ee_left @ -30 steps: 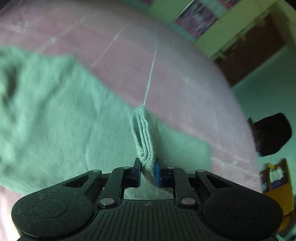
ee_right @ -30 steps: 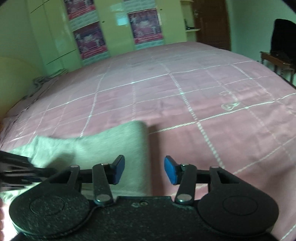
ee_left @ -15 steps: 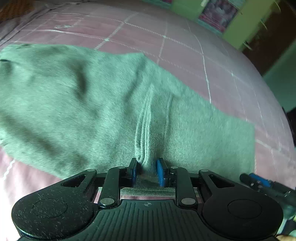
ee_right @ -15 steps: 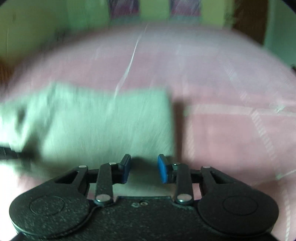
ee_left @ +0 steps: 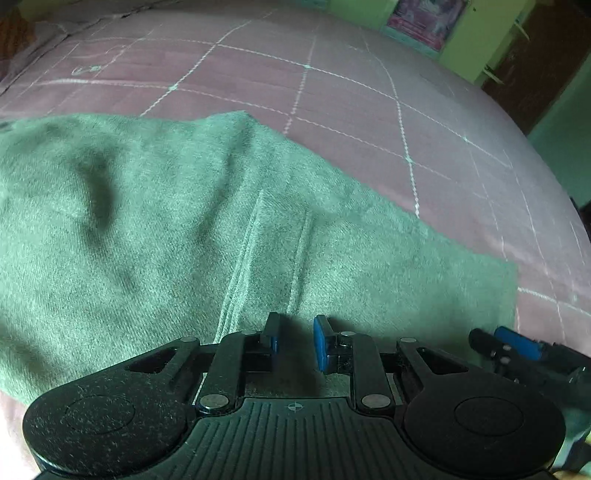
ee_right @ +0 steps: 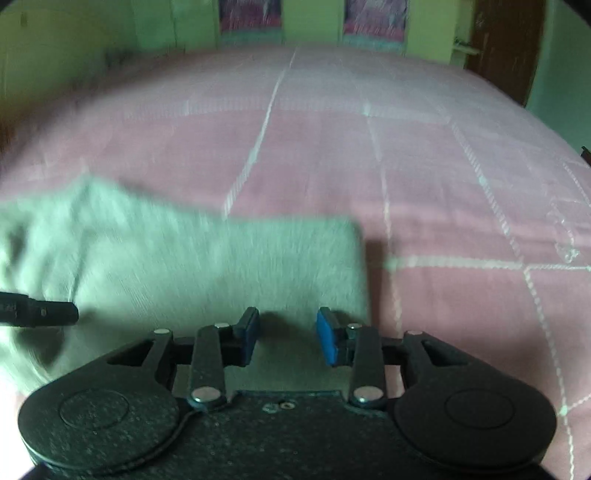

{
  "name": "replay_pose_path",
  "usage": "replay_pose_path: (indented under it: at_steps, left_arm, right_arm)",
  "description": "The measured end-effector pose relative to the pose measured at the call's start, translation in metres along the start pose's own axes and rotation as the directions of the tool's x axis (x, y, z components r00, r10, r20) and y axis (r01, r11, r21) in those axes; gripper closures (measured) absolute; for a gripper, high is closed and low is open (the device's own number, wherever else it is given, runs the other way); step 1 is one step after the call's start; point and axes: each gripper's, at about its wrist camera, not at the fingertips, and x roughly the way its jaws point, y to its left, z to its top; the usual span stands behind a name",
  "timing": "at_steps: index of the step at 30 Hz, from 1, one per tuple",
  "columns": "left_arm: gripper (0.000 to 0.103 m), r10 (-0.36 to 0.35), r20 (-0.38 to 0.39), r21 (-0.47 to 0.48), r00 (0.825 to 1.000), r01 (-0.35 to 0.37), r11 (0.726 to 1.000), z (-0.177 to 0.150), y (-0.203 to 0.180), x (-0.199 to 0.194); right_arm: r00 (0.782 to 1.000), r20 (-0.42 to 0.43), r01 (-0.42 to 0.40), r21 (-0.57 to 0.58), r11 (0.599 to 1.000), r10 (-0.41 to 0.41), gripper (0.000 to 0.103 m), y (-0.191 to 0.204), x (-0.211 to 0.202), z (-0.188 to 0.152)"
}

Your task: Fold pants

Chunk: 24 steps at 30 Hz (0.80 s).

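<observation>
The green pants [ee_left: 184, 229] lie folded flat on the pink bed, with a raised seam ridge running away from the left gripper. My left gripper [ee_left: 295, 341] is open just above the near edge of the cloth, holding nothing. The right gripper's blue fingertips [ee_left: 517, 343] show at the lower right of the left wrist view. In the right wrist view the pants [ee_right: 207, 266] are blurred; my right gripper [ee_right: 288, 332] is open over their near right corner, empty. The left gripper's tip [ee_right: 40, 314] pokes in from the left.
The pink bedspread [ee_left: 351, 96] with white grid lines stretches beyond the pants and also shows in the right wrist view [ee_right: 443, 166]. Green walls with posters [ee_right: 251, 14] and a dark brown door [ee_right: 506, 40] stand behind the bed.
My left gripper has let go of the pinched pants fold and opened; the cloth now lies flat. My right gripper has moved over the pants' right corner and stayed open.
</observation>
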Motion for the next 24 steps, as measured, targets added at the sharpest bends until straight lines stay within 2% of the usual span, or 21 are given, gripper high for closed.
replay_pose_path:
  at_steps: [2, 5, 7, 8, 9, 11, 13, 15, 16, 18, 20, 24]
  left_arm:
    - [0.081, -0.007, -0.004, -0.008, 1.000, 0.007, 1.000, 0.002, 0.000, -0.007]
    - [0.081, 0.013, 0.035, 0.035, 0.999, -0.014, 0.999, -0.004, 0.000, -0.024]
    - [0.082, 0.023, 0.011, 0.053, 1.000, -0.024, 0.998, -0.009, 0.006, -0.016]
    - [0.082, 0.024, 0.020, 0.056, 1.000, -0.025, 0.998, -0.009, 0.007, -0.018]
    - [0.081, 0.026, 0.018, 0.056, 0.999, -0.027, 0.998, -0.009, 0.005, -0.021]
    - [0.081, 0.037, 0.021, 0.071, 0.999, -0.039, 0.997, -0.009, 0.001, -0.028]
    - [0.081, 0.041, 0.030, 0.092, 0.999, -0.044, 0.995, -0.013, -0.001, -0.037]
    - [0.081, 0.049, 0.030, 0.103, 0.998, -0.051, 0.993, -0.021, -0.001, -0.038]
    - [0.081, 0.054, 0.034, 0.109, 0.998, -0.058, 0.992, -0.025, -0.001, -0.038]
    - [0.081, 0.068, 0.041, 0.127, 0.997, -0.073, 0.989, -0.031, -0.005, -0.042]
    - [0.081, 0.079, 0.044, 0.156, 0.996, -0.085, 0.984, -0.034, -0.008, -0.042]
    - [0.081, 0.073, 0.040, 0.150, 0.997, -0.078, 0.986, -0.036, -0.005, -0.042]
  right_arm:
    - [1.000, 0.014, 0.020, -0.052, 0.998, -0.019, 0.067, 0.005, 0.001, -0.002]
    - [0.999, 0.031, -0.010, -0.012, 1.000, 0.011, 0.068, 0.004, -0.011, 0.002]
    - [0.996, 0.077, -0.035, 0.001, 0.999, 0.035, 0.067, 0.007, -0.022, -0.001]
    - [0.997, 0.070, -0.034, -0.016, 0.999, 0.035, 0.066, 0.011, -0.021, -0.005]
    - [0.999, 0.027, -0.036, -0.044, 0.998, 0.037, 0.065, 0.018, -0.012, -0.009]
    - [0.999, 0.044, 0.006, -0.113, 0.994, -0.001, 0.066, 0.029, -0.011, -0.018]
    - [0.999, 0.032, 0.001, -0.104, 0.995, 0.002, 0.066, 0.032, -0.019, -0.015]
    - [0.997, 0.060, -0.038, -0.066, 0.997, 0.042, 0.067, 0.032, -0.032, -0.015]
    - [0.997, 0.074, -0.031, -0.068, 0.997, 0.036, 0.066, 0.035, -0.037, -0.018]
    - [0.999, 0.025, -0.027, -0.101, 0.995, 0.029, 0.066, 0.043, -0.030, -0.028]
    - [0.999, 0.040, -0.007, -0.118, 0.993, 0.012, 0.066, 0.046, -0.031, -0.036]
    - [1.000, 0.017, -0.011, -0.108, 0.994, 0.012, 0.066, 0.047, -0.033, -0.034]
